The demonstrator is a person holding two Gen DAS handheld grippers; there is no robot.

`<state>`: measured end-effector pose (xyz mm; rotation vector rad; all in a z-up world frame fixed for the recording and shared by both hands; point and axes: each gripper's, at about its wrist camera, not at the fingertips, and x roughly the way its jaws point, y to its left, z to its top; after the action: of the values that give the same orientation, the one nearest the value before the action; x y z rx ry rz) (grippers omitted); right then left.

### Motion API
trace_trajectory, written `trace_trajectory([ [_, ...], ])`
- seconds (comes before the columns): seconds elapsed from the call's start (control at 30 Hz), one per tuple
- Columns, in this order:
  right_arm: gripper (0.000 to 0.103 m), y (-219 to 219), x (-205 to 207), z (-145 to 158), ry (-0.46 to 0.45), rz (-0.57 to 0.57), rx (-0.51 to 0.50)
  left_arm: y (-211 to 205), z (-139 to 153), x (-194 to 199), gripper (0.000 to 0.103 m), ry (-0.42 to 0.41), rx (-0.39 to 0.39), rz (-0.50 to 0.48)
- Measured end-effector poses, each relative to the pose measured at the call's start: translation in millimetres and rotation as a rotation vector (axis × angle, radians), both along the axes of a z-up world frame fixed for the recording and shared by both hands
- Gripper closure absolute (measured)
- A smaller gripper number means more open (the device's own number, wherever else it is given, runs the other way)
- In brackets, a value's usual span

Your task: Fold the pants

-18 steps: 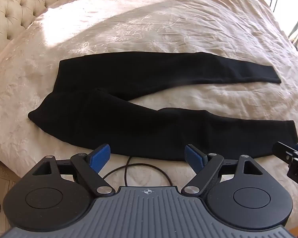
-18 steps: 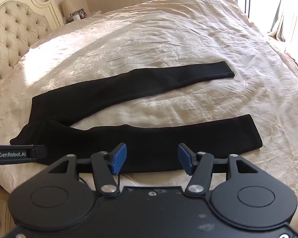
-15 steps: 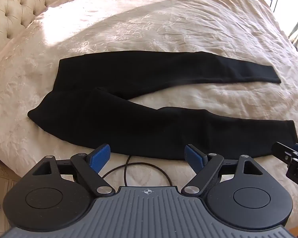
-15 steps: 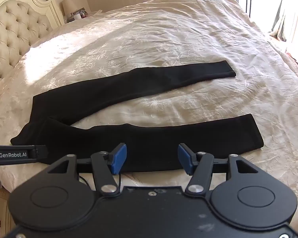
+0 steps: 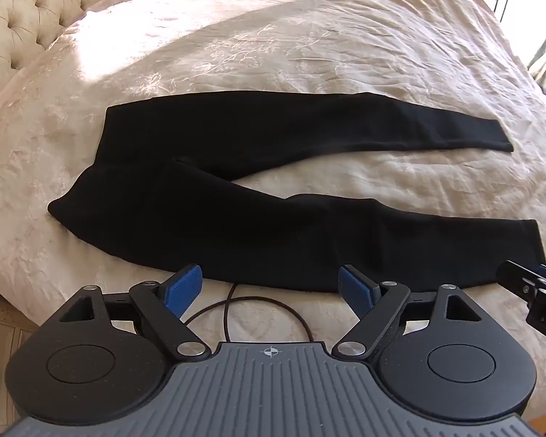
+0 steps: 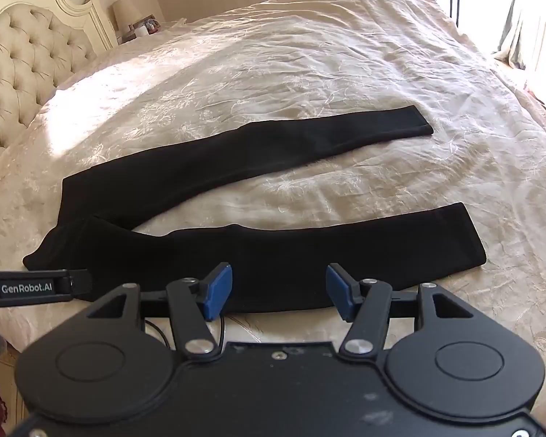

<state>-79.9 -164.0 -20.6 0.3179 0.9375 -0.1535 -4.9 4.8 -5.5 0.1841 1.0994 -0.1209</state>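
Black pants (image 5: 214, 218) lie flat and unfolded on the bed (image 5: 309, 36), waistband toward the tufted headboard (image 5: 22, 14), the two legs splayed apart in a V with bare bedspread between them; no fold is made yet, so I judge the task at its very start. Left tool (image 5: 271, 286) and right tool (image 6: 278, 287) both hover at the near edge of the nearer leg, jaws spread wide, nothing held, not touching the cloth as far as I can tell. Left to do, by my reading: bring one leg over the other, then fold along the length.
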Motion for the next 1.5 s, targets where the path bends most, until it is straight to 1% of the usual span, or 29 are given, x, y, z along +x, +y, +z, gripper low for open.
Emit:
trace_trajectory([
  [0.17,0.043,-2.7,0.8,-0.3,0.003,-0.007,0.013,-7.5,-0.5,0.0,0.021,0.005,0.008,0.003],
  [0.63,0.042,-3.2,4.7,-0.9,0.015,0.008,0.021,-3.2,-3.9,3.9,0.021,0.023,0.0,0.015],
  [1.27,0.042,-2.2,13.2,-1.5,0.054,0.019,-0.023,-1.8,-11.0,7.8,0.021,0.039,0.017,0.007],
  [1.5,0.042,-0.7,15.9,1.6,0.041,0.019,-0.061,-2.4,-12.6,8.3,0.021,0.041,0.023,0.007],
])
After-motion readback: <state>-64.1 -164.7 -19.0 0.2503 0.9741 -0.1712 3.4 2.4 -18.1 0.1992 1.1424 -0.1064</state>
